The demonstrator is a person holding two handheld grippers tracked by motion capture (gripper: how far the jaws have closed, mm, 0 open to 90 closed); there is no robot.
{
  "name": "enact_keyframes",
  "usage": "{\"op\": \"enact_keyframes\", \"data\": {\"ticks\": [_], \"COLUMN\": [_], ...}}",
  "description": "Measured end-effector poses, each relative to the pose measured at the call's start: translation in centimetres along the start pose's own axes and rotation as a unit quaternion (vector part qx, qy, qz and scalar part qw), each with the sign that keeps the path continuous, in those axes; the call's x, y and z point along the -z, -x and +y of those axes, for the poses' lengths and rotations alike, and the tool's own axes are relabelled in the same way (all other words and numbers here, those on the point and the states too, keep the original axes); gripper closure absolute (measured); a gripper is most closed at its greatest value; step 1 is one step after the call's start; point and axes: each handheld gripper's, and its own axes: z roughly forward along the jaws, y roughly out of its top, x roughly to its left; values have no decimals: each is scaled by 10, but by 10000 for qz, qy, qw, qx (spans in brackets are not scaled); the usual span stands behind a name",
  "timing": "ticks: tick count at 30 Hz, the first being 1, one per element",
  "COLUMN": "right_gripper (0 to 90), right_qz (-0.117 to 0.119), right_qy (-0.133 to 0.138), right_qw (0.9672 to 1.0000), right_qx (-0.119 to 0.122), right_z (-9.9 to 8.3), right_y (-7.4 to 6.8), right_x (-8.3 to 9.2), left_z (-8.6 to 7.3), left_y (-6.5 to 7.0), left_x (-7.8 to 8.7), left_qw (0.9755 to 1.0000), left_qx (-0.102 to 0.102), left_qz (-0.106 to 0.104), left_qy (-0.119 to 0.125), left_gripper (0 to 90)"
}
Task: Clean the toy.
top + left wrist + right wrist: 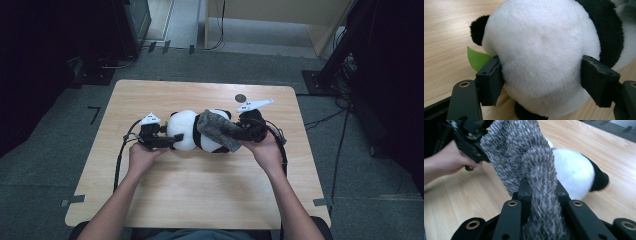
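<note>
1. Forearms of the person come in from the bottom edge of the high view, one hand on each gripper, above a light wooden table (pixel 200 190).
2. On the middle of the table lies a plush panda (pixel 197 131) on its side, its white head toward the left gripper and its black-and-white body toward the right.
3. Clamped on the panda's head is the left gripper (pixel 172 141); in the left gripper view its two black jaws press into the white fur from both sides, denting it.
4. Just beside the left jaw in that view, a small green felt leaf (pixel 477 59) sticks out from the panda, and a black ear (pixel 477 30) shows at the upper left of the head.
5. The right gripper (pixel 235 134) is clenched on a grey fuzzy cloth (pixel 216 129); in the right gripper view the cloth (pixel 534 170) is pinched tight between the jaws and rises up from them.
6. The cloth is draped over the panda's body, seen in the high view covering its upper right part.
7. Near the far right part of the table sits a small dark round spot (pixel 240 98), well apart from the panda.
8. Grey carpet (pixel 50 125) surrounds the table.
</note>
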Motion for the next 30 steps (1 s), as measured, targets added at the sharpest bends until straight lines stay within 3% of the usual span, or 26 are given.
{"op": "enact_keyframes", "data": {"ticks": [8,20,25,30], "right_gripper": [747,747,745,743], "right_qz": [256,443,434,460], "right_qy": [-53,-423,-648,-668], "right_qw": [9994,9981,9969,9967], "right_qx": [232,110,119,46], "right_z": [27,48,45,39], "right_y": [-19,-23,-25,-22], "right_x": [-30,-97,-112,-109], "left_z": [0,0,0,0], "left_y": [0,0,0,0], "left_x": [0,0,0,0], "left_qw": [10000,10000,10000,10000], "left_qx": [2,2,14,6], "left_qz": [7,11,6,11], "left_qy": [13,23,28,39], "left_gripper": [248,244,242,242]}}
